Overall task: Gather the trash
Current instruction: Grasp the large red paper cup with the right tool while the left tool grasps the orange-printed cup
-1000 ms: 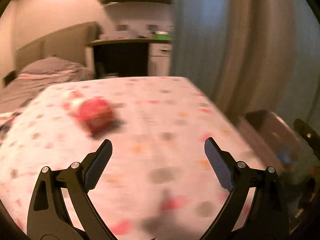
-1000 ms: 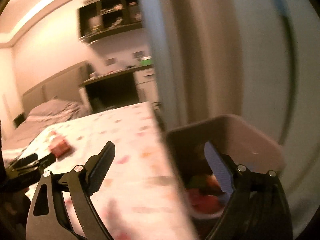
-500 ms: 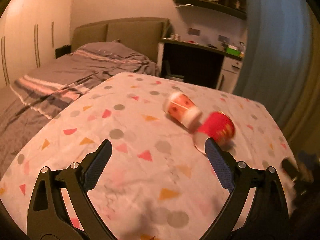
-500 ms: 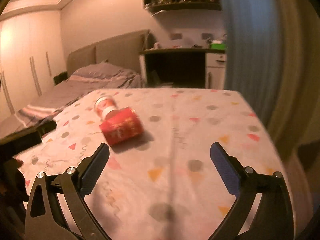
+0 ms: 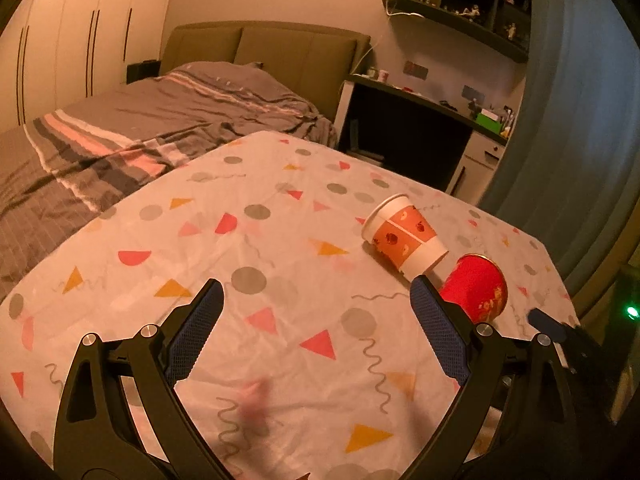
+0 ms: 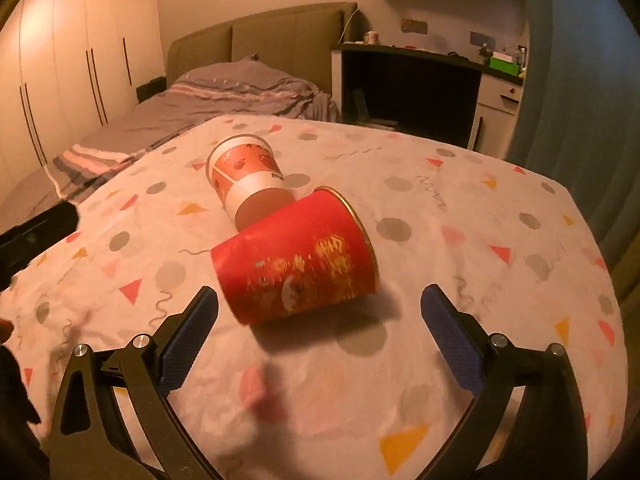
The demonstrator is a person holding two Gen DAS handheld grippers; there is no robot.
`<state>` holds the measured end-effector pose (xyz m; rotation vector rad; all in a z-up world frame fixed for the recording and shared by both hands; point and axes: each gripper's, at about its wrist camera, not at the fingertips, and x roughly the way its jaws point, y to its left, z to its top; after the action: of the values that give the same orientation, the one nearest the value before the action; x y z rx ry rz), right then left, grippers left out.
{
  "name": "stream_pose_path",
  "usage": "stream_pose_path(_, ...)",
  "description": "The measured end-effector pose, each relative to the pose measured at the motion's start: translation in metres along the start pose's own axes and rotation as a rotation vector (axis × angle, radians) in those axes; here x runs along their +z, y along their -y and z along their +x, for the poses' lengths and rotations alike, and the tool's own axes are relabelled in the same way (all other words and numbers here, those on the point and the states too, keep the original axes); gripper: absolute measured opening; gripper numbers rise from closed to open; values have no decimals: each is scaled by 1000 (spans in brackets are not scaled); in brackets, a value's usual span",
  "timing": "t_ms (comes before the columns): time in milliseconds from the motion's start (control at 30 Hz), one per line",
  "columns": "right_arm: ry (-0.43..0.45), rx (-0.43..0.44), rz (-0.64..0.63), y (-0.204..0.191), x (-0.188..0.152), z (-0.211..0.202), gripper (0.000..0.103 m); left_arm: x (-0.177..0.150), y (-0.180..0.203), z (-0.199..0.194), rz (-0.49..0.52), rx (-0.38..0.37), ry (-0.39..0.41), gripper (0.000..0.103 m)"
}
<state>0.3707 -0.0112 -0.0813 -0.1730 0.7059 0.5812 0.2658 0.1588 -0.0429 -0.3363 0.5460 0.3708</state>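
Bedroom counter under a confetti-print cloth, two tipped paper cups ahead of our open hand-held grippers

Dim warm light falls on the counter (image 6: 460, 208); the red cup (image 6: 298, 266) lies on its side just ahead of the right hand-held gripper (image 6: 320, 316), whose jaws stand wide and empty, and the orange-and-white cup (image 6: 244, 174) lies beyond it, apparently touching it. From the left hand-held gripper (image 5: 316, 312), also spread open and holding nothing, both cups sit ahead and to the right. We judge them light, thin-walled and easy to crush or roll, so we would close gently across the red cup's middle, jaws on opposite sides of the wall. Whether either cup holds dregs is hidden from us, the red cup's mouth faces away, its print is blurred, and no trash bin shows in either view
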Motion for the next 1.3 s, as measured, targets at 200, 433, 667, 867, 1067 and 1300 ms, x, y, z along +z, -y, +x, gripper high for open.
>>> stream_pose_path(200,-43,28,-14,-2,10,18,97,0,-5,1,-17,-9,-5,93)
stream_pose_path(433,-84,51,-36,-7,13,29,90,-4,-4,9,-4,-18,-33,93)
stream_pose_path(667,-58,60,-24,-4,11,23,85,-9,1,13,27,-15,-45,93)
stream_pose_path(867,23,-19,30,11,4,-3,85,-8,7,16,21,-1,-63,93)
stream_pose_path(1067,139,-130,141,50,5,-53,85,6,35,21,24,-9,-69,93)
stream_pose_path(1300,218,-150,278,98,-4,-89,85,29,86,71,14,-1,-92,93)
